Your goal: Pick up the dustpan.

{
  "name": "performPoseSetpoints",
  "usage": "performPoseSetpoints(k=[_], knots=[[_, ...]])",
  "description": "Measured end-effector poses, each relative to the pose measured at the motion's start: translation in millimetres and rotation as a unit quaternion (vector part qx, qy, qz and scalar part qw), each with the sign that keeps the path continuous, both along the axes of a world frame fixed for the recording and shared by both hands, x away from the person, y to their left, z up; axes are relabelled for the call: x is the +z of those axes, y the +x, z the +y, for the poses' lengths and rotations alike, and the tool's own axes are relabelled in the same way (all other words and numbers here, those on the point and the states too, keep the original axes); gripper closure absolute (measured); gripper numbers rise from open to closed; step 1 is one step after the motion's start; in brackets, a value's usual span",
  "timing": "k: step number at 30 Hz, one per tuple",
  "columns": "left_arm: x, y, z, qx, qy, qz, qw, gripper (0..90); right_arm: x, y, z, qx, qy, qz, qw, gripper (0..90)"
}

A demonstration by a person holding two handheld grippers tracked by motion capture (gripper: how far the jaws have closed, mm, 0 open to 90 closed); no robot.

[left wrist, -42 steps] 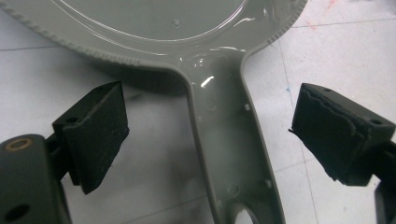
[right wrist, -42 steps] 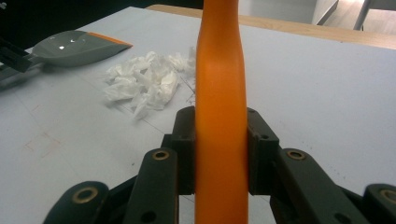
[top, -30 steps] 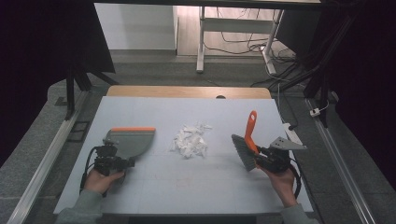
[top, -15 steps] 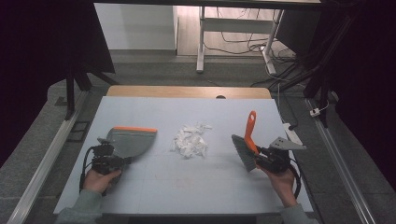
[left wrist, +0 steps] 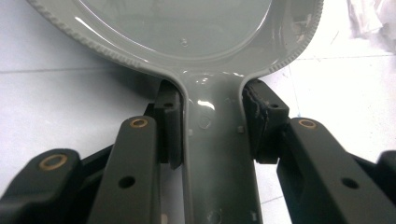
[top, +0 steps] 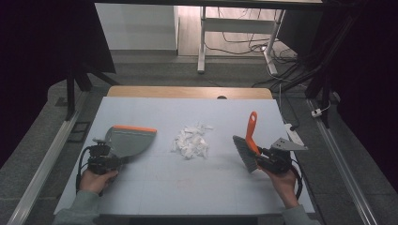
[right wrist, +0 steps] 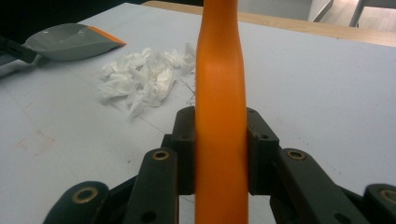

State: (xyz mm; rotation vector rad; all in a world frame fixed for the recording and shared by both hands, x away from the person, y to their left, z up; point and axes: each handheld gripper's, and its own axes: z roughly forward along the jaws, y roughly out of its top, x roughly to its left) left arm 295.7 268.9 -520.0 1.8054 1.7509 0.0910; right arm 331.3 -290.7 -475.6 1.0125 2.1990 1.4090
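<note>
Looks like a lab or test room, not anyone's home. The table (top: 197,197) has a pale blue-grey mat with faint grid lines over a wooden top, whose bare strip shows along the far edge. Metal rails (top: 44,164) run down the floor on both sides of it, and dark frame posts (top: 70,89) stand off the far left corner. Beyond the far edge there's grey carpet, a white desk leg (top: 202,42) and a tangle of loose cables (top: 272,51), plus a power strip (top: 293,133) by the right edge. Dark surroundings, staged setup.
</note>
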Motion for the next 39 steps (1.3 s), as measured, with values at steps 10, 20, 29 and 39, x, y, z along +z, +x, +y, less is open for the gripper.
performPoseSetpoints(k=[10, 20, 29, 39], knots=[[7.0, -4.5, 12.9, -0.013, -0.008, -0.053, 0.9985, 61.2, 0.4, -0.6, 0.0, 0.000, 0.002, -0.004, 1.0000, 70.6], [11.8, -5.9, 21.6, -0.037, -0.013, -0.093, 0.9949, 61.2, 1.1, -0.7, -0.4, -0.002, 0.001, -0.006, 1.0000, 70.6], [15.9, -7.7, 27.3, -0.061, -0.010, -0.122, 0.9907, 61.3, 2.3, -0.9, -1.6, -0.001, 0.003, -0.010, 0.9999, 70.6], [23.0, -10.9, 26.8, -0.092, -0.003, -0.148, 0.9847, 61.3, 1.8, -1.1, -2.8, -0.004, 0.003, -0.008, 1.0000, 70.6]])
